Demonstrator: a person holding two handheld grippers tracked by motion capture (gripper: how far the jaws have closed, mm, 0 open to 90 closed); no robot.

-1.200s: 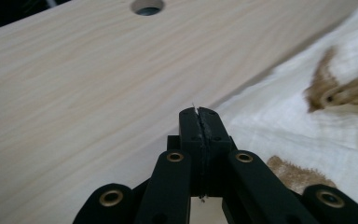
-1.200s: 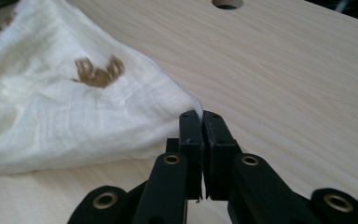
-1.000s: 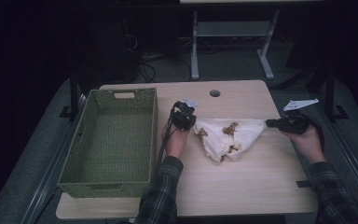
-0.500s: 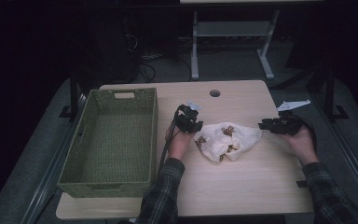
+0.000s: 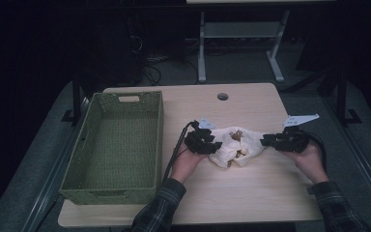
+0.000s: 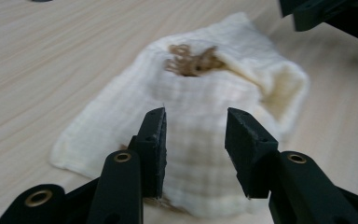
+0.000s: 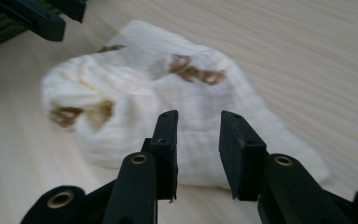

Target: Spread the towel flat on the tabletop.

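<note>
A cream cloth (image 5: 236,145) with brown markings lies bunched in a heap on the wooden table (image 5: 251,193). My left gripper (image 5: 215,145) sits at the cloth's left side and my right gripper (image 5: 265,141) at its right side, pointing at each other. In the left gripper view the jaws (image 6: 193,135) stand apart just before the cloth (image 6: 205,93), gripping nothing. In the right gripper view the jaws (image 7: 196,135) are parted too, with the cloth (image 7: 168,88) lying beyond them. Both pairs of jaws have just been opening, with nothing pinched between them.
A green woven basket (image 5: 159,130) stands empty on the table's left half, close to my left hand. A round cable hole (image 5: 222,96) sits near the far edge. Metal table legs (image 5: 202,58) stand on the floor beyond.
The cloth was stretched out between both shut grippers. The hands came together, the cloth slumped into a heap, and both grippers opened and let go of it.
</note>
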